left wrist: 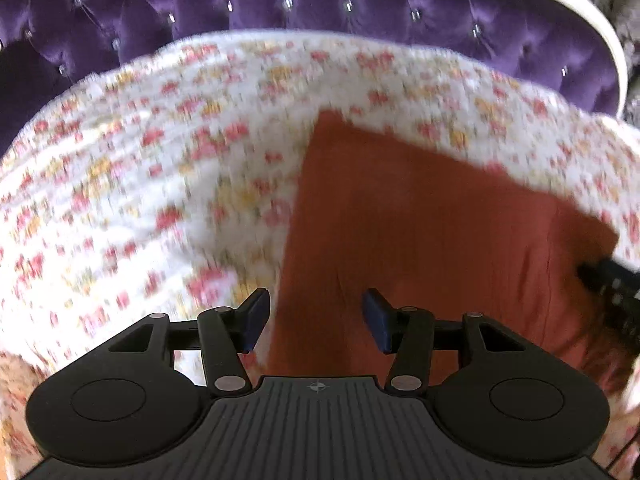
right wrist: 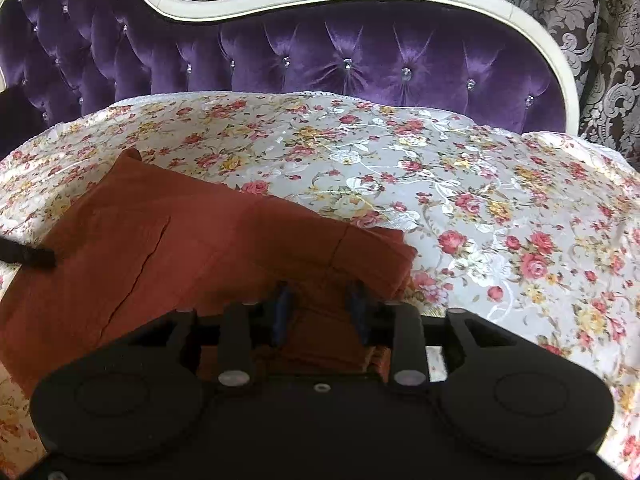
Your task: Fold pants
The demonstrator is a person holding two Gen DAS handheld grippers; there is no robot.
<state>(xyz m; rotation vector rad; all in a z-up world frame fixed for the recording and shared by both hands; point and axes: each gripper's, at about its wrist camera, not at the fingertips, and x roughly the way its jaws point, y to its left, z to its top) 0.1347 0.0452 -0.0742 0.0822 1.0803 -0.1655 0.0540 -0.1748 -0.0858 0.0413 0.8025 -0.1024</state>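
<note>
While the left wrist view is smeared with motion blur, its main shapes can be made out: the left gripper point(left wrist: 316, 316) has its two blue-padded fingers spread wide apart with nothing between them, hanging above the rust-red pants point(left wrist: 420, 240), which lie flat on the floral bedspread point(left wrist: 140, 160) as a broad folded panel running from the lower centre to the right of the frame. One finger sits over the left edge of the fabric and the other over the cloth itself; whether either touches it cannot be told. At the far right edge a black piece of the right gripper point(left wrist: 612, 280) reaches in over the pants. Behind the bed stands a purple tufted headboard point(left wrist: 320, 4) with a white frame. From the right wrist, the picture is sharp: the right gripper point(right wrist: 320, 310) has its fingers partly apart with bunched pants point(right wrist: 180, 240) fabric between them at the near right corner of the folded stack, though a firm pinch cannot be confirmed. The pants lie on the left half of the floral bedspread point(right wrist: 460, 184), layered with a raised fold at the right end. A black tip of the left gripper point(right wrist: 28, 257) rests at their left edge. Beyond, the headboard point(right wrist: 360, 60) backs onto damask wallpaper point(right wrist: 600, 40).
</note>
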